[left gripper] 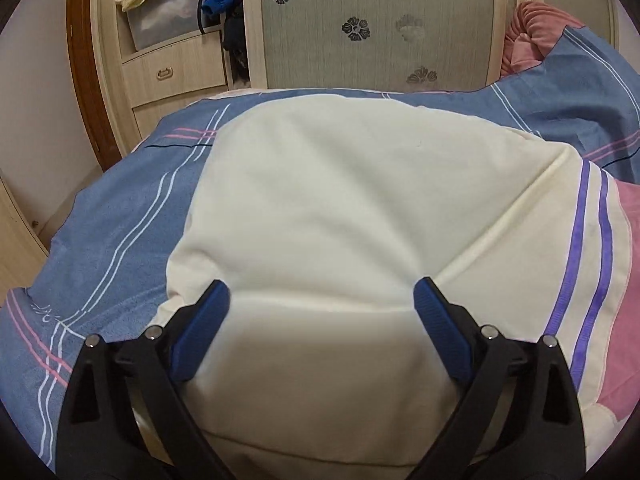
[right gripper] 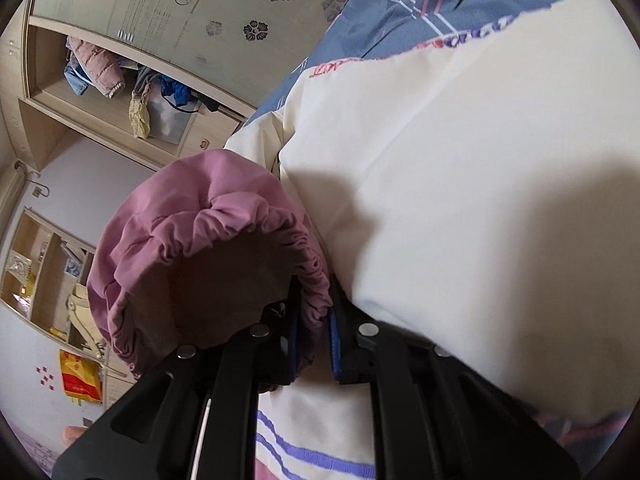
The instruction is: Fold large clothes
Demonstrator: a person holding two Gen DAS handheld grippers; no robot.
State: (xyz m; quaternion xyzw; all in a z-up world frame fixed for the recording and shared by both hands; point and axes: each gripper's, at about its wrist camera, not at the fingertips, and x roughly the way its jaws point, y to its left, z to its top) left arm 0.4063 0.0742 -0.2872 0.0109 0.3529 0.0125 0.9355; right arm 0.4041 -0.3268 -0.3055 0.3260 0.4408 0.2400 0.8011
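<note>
A large cream jacket [left gripper: 340, 200] with purple stripes [left gripper: 580, 260] and a pink panel [left gripper: 628, 280] lies spread on a blue striped bed cover [left gripper: 120, 220]. My left gripper [left gripper: 322, 286] hovers low over the cream cloth, jaws wide open, nothing between the blue pads. In the right wrist view the jacket's pink elastic cuff [right gripper: 224, 232] stands up in a round opening. My right gripper [right gripper: 314, 320] has the gathered cuff edge pinched between its narrow jaws, beside the cream body [right gripper: 460, 180]. The fingertips are hidden by the cuff.
A wardrobe with a flowered sliding door [left gripper: 360, 40] and drawers [left gripper: 168, 76] stands past the bed's far edge. Clothes and a storage box [left gripper: 168, 12] fill its open shelf. A pink blanket [left gripper: 532, 36] lies at the far right. Shelves [right gripper: 36, 264] line the wall at left.
</note>
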